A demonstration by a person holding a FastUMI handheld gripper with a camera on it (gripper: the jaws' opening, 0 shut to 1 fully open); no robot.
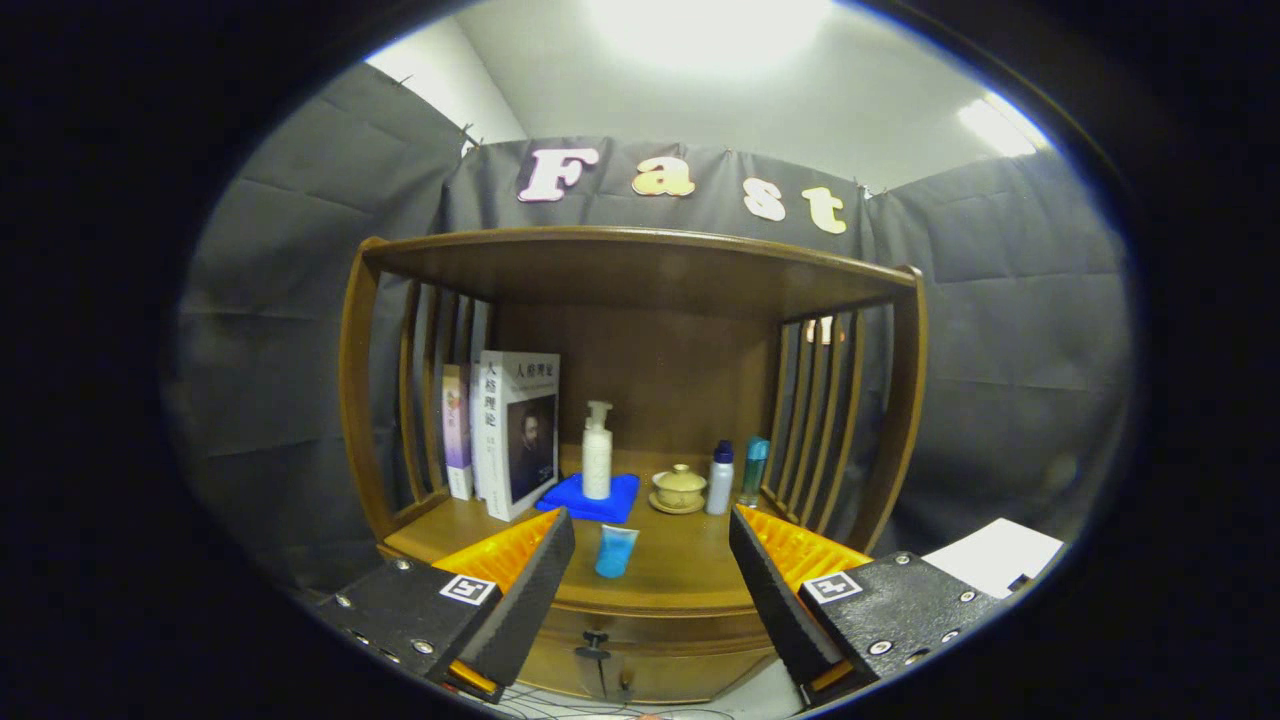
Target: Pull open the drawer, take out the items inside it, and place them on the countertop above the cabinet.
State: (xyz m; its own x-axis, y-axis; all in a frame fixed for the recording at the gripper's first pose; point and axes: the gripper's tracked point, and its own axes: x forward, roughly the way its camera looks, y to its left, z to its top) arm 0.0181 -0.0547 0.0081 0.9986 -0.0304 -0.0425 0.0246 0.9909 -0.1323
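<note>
The hand-held gripper hangs in front of a wooden cabinet, its fingers spread wide with nothing between them. Each finger carries a small square black-and-white marker; no brand can be read on either.

Below and between the fingers is the drawer, shut, with a dark knob on its front. What lies inside is hidden.

On the counter above the drawer, a small blue tube stands just ahead of the fingers, near the front edge. Behind it a blue cloth lies flat, and a white pump bottle stands upright on it; any label on the bottle is too small to read. To the right of the cloth sits a tan lidded cup on a saucer, then a white bottle with a dark cap, and beside that a teal bottle close to the slatted right side of the cabinet.

At the left of the counter two books stand upright against the slatted left side. The larger white one has a portrait on its cover and Chinese characters on the spine and cover. The thinner one beside it has a purplish spine whose print is too blurred to make out.

A roof board spans the cabinet. A white sheet lies off to the right, beyond the right finger. Thin cables trail on the floor under the drawer.
</note>
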